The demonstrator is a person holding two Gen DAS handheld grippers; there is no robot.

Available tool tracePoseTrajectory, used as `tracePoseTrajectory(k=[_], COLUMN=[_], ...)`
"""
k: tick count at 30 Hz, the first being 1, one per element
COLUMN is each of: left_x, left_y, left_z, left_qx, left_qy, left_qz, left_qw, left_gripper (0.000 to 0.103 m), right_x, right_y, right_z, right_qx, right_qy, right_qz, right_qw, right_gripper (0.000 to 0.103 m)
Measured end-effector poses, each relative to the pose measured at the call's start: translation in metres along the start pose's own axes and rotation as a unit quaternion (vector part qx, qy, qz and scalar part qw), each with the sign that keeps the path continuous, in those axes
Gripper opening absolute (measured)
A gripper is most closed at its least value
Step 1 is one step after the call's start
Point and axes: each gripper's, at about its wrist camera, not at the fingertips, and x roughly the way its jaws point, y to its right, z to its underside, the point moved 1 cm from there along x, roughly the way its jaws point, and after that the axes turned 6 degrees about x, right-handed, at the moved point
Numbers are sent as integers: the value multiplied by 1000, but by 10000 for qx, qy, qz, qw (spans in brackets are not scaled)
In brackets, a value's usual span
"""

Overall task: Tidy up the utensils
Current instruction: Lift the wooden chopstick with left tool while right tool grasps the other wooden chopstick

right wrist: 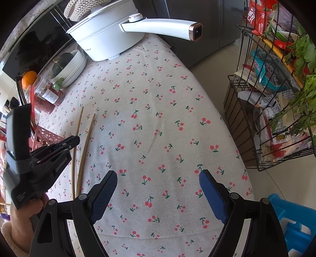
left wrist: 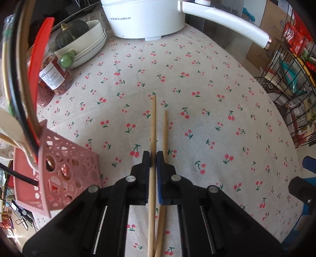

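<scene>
Left wrist view: left hand-held gripper (left wrist: 153, 158) narrowed down onto one wooden chopstick (left wrist: 153, 126), pads pinching it along its length. Second chopstick (left wrist: 165, 130) lies just right of the clamped one, running under the right finger, outside the pinch, on the counter (left wrist: 227, 83). Counter is covered in a pale cloth with a red cherry print. Pink perforated utensil basket (left wrist: 65, 174) at the left edge, with red and dark handles standing in it. Behind it a jar (left wrist: 53, 79) with a white label, then stacked white bowls (left wrist: 92, 43) holding a dark green squash (left wrist: 69, 31). White Royalstar electric pot (left wrist: 146, 17) at the far end, long handle pointing right. Wire rack (left wrist: 292, 75) of snack packets off the right edge.

Right wrist view: right hand-held gripper (right wrist: 158, 189) spread wide, nothing between its blue pads, low over bare cherry cloth on the counter (right wrist: 177, 94). Left hand-held gripper (right wrist: 73, 141) visible at left, tips at the near chopstick (right wrist: 74, 156); other chopstick (right wrist: 86, 146) just beside it. Pink basket (right wrist: 45, 138) behind. Orange (right wrist: 28, 78) past the jar (right wrist: 49, 93). White pot (right wrist: 106, 39) at the back, dark cabinet behind. Wire rack (right wrist: 256, 122) with packets and leafy greens on tiled floor; blue plastic stool (right wrist: 292, 223) lower right.
</scene>
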Motion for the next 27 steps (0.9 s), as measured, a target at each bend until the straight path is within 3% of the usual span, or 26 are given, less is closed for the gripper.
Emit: tracePoseTrajectory(k=[7, 14, 21, 27], left_x=[-71, -118, -140, -143], left_y=[-12, -42, -74, -104], left_z=[34, 75, 90, 101], left_qx=[52, -225, -584, -848], left_qy=[793, 1451, 1761, 1769], left_qz=[360, 631, 788, 904], left_qw=[9962, 9872, 9795, 9764], left_gripper=[7, 7, 7, 7], right_x=[2, 10, 36, 63], right_y=[-9, -29, -57, -85], right_z=[9, 12, 15, 10], right_qx=[-90, -198, -305, -268], right_qy=[-27, -81, -335, -477], right_qz=[95, 145, 207, 172], right_qw=[9999, 9997, 9988, 9984], right_gripper=[86, 86, 86, 86])
